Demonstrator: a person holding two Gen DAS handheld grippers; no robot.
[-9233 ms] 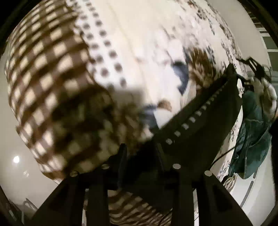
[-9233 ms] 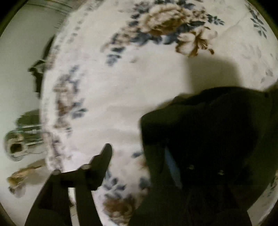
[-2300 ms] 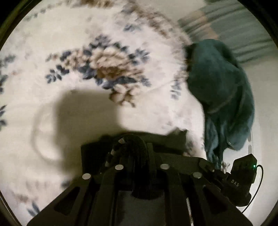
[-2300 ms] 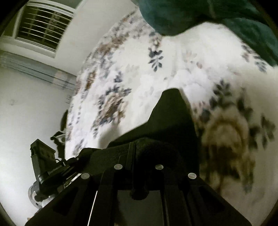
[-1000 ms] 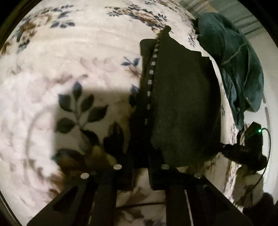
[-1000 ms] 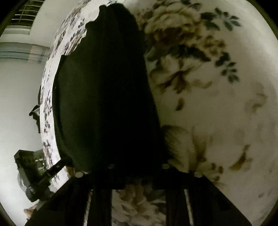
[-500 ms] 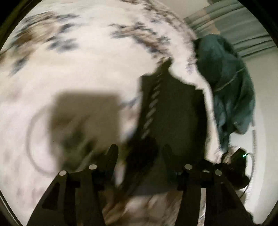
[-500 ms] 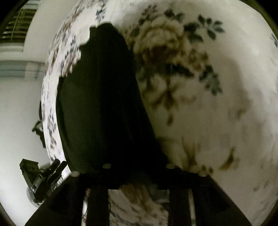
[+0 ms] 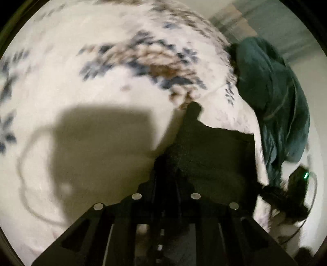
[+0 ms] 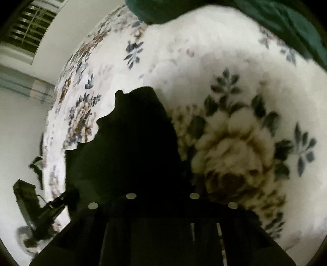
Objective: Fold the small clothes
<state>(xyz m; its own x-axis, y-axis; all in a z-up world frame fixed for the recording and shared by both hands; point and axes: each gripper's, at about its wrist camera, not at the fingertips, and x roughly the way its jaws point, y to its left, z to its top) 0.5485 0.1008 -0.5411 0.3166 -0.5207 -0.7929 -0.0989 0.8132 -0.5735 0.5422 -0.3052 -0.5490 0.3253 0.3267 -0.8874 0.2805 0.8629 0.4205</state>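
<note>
A small black garment [image 9: 214, 155] lies on a floral bedspread [image 9: 102, 61]. Its near edge runs up between the fingers of my left gripper [image 9: 166, 171], whose jaws are closing and pinch that edge. In the right wrist view the same black garment [image 10: 126, 143] stretches away from my right gripper [image 10: 161, 184]. Those jaws are also closing, with the dark cloth caught between them. Both fingertips are hard to make out against the black fabric. Each view shows the other hand-held gripper at its side edge.
A dark teal cloth [image 9: 276, 102] is heaped at the bed's far edge and also hangs over the top of the right wrist view [image 10: 265, 16]. The floral bedspread [image 10: 235, 81] spreads wide on both sides. A window [image 10: 26, 22] is high on the wall.
Half a second ago both pairs of jaws stood apart over the garment's near edge; now they have closed on it. Both hands have moved across the bed, taking the garment along.
</note>
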